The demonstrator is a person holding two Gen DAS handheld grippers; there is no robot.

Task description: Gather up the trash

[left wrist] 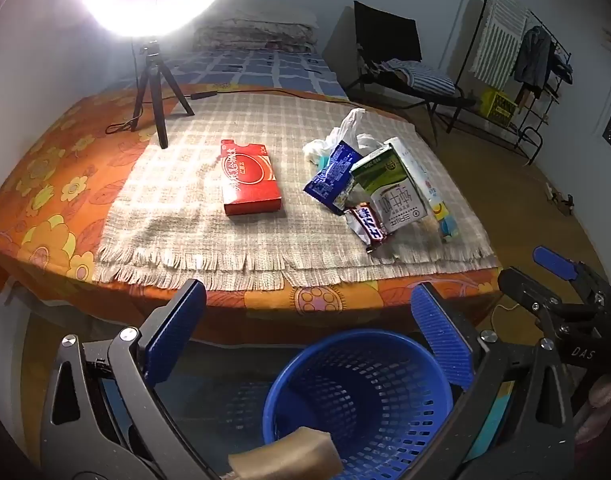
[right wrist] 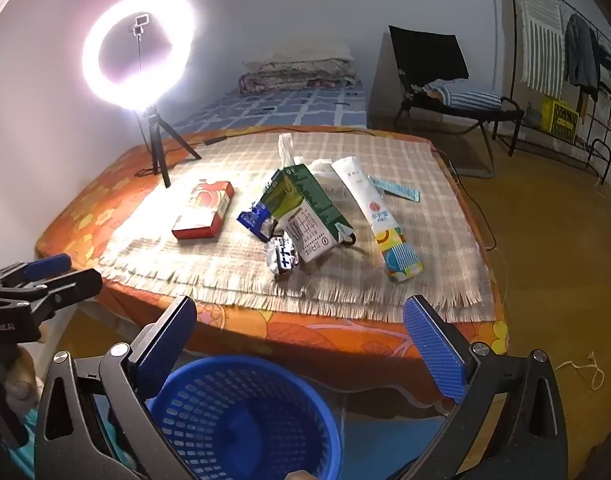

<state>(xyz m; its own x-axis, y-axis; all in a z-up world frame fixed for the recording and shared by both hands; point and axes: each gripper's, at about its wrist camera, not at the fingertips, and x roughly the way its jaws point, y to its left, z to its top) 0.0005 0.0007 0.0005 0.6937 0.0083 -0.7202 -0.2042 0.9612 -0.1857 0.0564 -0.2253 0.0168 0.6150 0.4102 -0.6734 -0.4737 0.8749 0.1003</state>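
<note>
Left gripper (left wrist: 305, 332) and right gripper (right wrist: 301, 344): jaws wide open, holding nothing. Both hover above the blue basket (left wrist: 357, 400), placed below the table (left wrist: 45, 184) edge for short drops. Trash: milk carton (left wrist: 393, 188), wrappers beside it, red box (left wrist: 249, 180) to its left

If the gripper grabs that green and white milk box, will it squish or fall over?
The milk carton probably squashes a bit: its top looks torn open, so it is likely empty and light. It leans on the blue wrapper rather than lying flat, so a nudge may tip it. Its flat cardboard sides should give the right gripper an easy hold.
</note>
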